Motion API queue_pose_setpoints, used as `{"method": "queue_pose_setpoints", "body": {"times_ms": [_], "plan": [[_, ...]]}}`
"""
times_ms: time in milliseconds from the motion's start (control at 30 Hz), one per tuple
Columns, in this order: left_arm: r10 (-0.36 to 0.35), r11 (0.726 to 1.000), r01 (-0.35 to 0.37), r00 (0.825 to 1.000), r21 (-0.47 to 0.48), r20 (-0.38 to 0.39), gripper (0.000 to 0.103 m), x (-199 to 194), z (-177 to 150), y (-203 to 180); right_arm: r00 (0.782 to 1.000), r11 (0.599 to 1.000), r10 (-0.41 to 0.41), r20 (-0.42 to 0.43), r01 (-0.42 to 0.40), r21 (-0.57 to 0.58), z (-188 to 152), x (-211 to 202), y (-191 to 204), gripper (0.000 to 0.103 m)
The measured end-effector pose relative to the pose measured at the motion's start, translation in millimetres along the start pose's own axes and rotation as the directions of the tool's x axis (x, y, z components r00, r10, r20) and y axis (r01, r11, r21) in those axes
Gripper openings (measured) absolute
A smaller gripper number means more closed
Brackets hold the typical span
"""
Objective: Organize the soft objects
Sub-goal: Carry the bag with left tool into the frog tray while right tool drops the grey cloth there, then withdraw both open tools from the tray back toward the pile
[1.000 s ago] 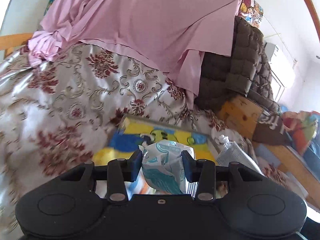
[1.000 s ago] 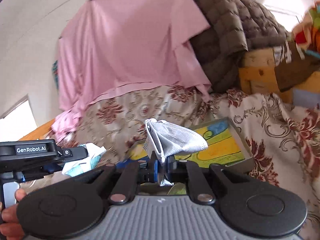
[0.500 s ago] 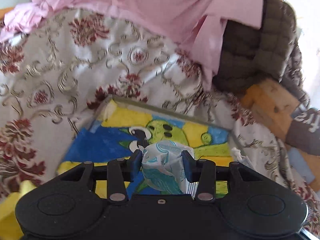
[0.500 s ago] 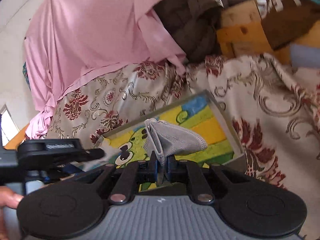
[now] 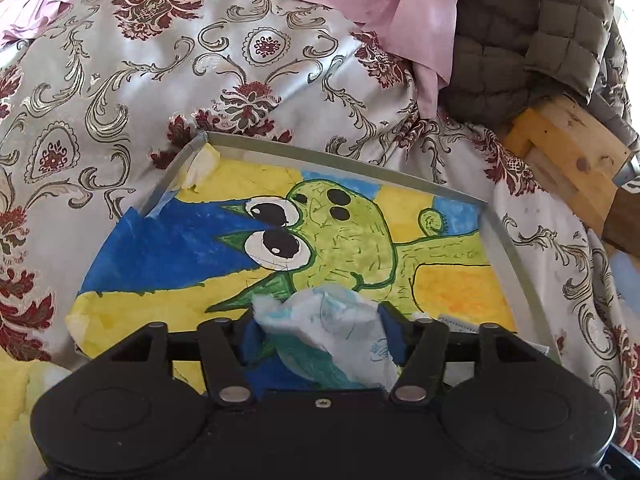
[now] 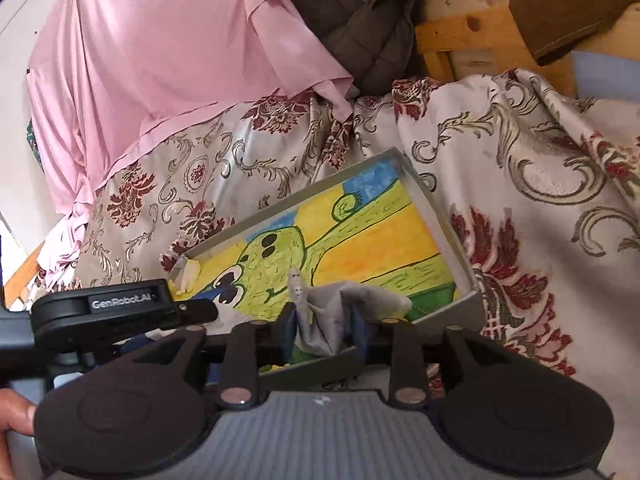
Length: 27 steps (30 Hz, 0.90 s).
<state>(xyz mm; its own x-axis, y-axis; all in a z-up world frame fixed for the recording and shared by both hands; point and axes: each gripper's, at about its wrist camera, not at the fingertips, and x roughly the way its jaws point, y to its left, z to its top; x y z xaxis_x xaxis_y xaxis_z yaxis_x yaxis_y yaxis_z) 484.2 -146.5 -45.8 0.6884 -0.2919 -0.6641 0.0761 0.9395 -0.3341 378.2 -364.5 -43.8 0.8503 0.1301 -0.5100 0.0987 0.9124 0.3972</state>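
Both tongs just opening over the tray (image 5: 500,236): left (image 5: 320,330) around loosened packet (image 5: 328,332), right (image 6: 324,326) around mask (image 6: 340,304).

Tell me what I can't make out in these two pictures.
- Left wrist view: the lower part of the tissue pack and the tray's near edge, hidden behind the left tongs.
- Right wrist view: the bottom of the grey face mask, behind the right tongs.
- Right wrist view: the person's hand, cut off by the left edge.
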Motion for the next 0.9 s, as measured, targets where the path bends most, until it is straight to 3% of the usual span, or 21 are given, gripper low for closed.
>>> {"method": "queue_pose_setpoints", "body": {"times_ms": [167, 300, 433, 500, 667, 900], "plan": [[0.006, 1.000, -0.005, 1.000, -0.013, 0.027, 0.077, -16, 1, -2, 1.000, 1.000, -0.018, 0.025, 0.019, -0.017, 5, -22, 3, 0.063], [0.005, 1.000, -0.004, 0.997, -0.008, 0.083, 0.089, -41, 1, -6, 0.997, 1.000, -0.002, 0.082, 0.005, -0.029, 6, -51, 4, 0.088], [-0.014, 1.000, 0.011, 0.986, 0.021, 0.166, 0.097, -76, -3, -11, 0.986, 0.999, 0.010, 0.167, -0.003, -0.039, 6, -88, 9, 0.099], [-0.025, 0.999, 0.017, 0.976, 0.038, 0.216, 0.102, -98, -6, -13, 0.978, 0.998, 0.019, 0.206, -0.007, -0.059, 3, -107, 13, 0.103], [-0.046, 0.997, 0.024, 0.944, 0.073, 0.325, 0.102, -156, -22, -13, 0.958, 0.995, 0.025, 0.285, 0.004, -0.101, -4, -149, 24, 0.103], [-0.039, 0.994, -0.005, 0.909, 0.106, 0.415, 0.102, -227, -67, -5, 0.921, 0.987, 0.007, 0.390, 0.055, -0.149, -42, -209, 41, 0.103]]}}
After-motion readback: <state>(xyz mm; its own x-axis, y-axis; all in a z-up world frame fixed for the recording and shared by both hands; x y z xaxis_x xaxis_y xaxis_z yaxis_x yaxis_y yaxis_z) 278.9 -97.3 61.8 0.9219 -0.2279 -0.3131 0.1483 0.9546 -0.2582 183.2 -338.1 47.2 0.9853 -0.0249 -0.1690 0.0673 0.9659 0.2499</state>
